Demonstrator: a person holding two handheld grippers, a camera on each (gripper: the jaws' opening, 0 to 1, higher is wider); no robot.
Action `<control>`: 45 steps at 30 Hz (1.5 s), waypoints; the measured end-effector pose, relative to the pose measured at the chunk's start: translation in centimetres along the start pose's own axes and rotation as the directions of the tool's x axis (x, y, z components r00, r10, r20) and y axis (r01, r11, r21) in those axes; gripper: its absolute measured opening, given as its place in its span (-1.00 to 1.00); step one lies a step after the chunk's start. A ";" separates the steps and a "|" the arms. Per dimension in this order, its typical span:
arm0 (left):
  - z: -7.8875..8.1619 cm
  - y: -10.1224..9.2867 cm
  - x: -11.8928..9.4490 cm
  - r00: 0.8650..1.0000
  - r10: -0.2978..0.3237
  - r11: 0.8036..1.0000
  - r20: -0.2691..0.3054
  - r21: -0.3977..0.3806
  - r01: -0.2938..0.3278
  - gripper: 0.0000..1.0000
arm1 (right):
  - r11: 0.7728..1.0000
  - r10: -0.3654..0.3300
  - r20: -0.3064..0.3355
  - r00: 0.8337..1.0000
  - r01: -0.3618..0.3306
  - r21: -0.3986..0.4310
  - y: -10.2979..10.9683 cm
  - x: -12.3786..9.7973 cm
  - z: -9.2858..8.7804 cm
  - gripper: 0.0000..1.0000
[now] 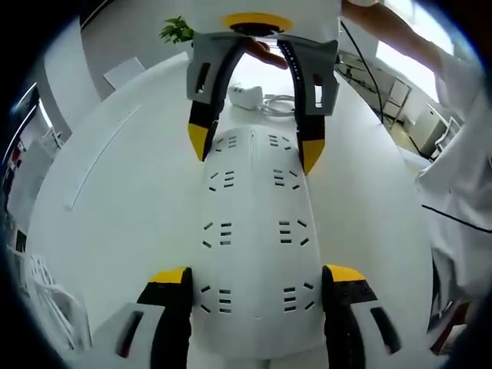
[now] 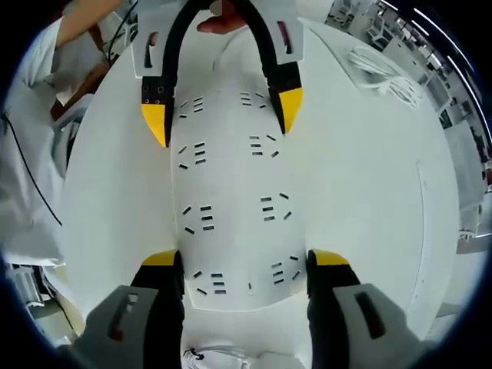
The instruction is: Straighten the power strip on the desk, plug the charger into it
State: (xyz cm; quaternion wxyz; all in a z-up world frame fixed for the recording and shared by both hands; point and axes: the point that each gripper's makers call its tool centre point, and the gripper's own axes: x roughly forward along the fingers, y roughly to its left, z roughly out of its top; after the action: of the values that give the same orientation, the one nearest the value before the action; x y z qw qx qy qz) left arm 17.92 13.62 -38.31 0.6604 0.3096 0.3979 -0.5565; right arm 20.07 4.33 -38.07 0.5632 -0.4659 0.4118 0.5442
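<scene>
A long white power strip [image 1: 254, 223] with several socket rows lies on the white desk [image 1: 123, 200]. My left gripper [image 1: 257, 275] straddles its near end, its yellow-tipped jaws pressed against both long sides. At the far end, my right gripper [image 1: 255, 146] clamps the strip the same way. From the right gripper view the strip [image 2: 231, 207] runs between my right gripper [image 2: 246, 260] and the left gripper [image 2: 223, 108]. A white charger [image 1: 246, 96] with a coiled cable [image 1: 280, 104] rests beyond the far end.
A person's white sleeve [image 1: 461, 177] borders one side of the desk [image 2: 361, 192]. Another coiled white cable [image 2: 384, 73] lies apart from the strip. A green plant [image 1: 177, 31] stands past the desk's far edge. Chairs and tables fill the room behind.
</scene>
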 end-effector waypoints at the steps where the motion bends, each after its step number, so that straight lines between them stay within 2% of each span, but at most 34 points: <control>1: 0.0 0.0 0.0 1.000 -0.001 1.000 0.000 0.001 0.001 0.40 | 1.000 0.000 -0.001 1.000 0.000 0.001 0.0 0.0 0.0 0.29; 24: 0.2 -0.4 0.1 0.999 -0.046 0.995 -0.008 0.088 0.047 0.40 | 0.994 -0.023 -0.064 0.998 0.030 0.104 1.4 -0.2 -0.5 0.29; 34: 0.3 -0.4 0.2 0.998 -0.056 0.992 -0.013 0.110 0.057 0.40 | 0.992 -0.024 -0.085 0.996 0.035 0.124 1.7 -0.2 -0.8 0.29; 39: 0.3 -0.5 0.2 0.998 -0.058 0.992 -0.009 0.112 0.059 0.40 | 0.990 -0.026 -0.089 0.996 0.038 0.133 1.8 -0.3 -0.9 0.29; 45: 0.3 -0.5 0.2 0.998 -0.062 0.991 0.009 0.117 0.061 0.41 | 0.991 -0.031 -0.054 0.998 0.038 0.128 1.8 -0.3 -0.9 0.29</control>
State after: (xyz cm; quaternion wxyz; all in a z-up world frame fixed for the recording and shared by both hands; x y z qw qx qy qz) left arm 17.50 13.12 -38.32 0.6263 0.3318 0.3700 -0.6006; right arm 18.31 3.37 -38.06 0.5907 -0.4493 0.4525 0.4944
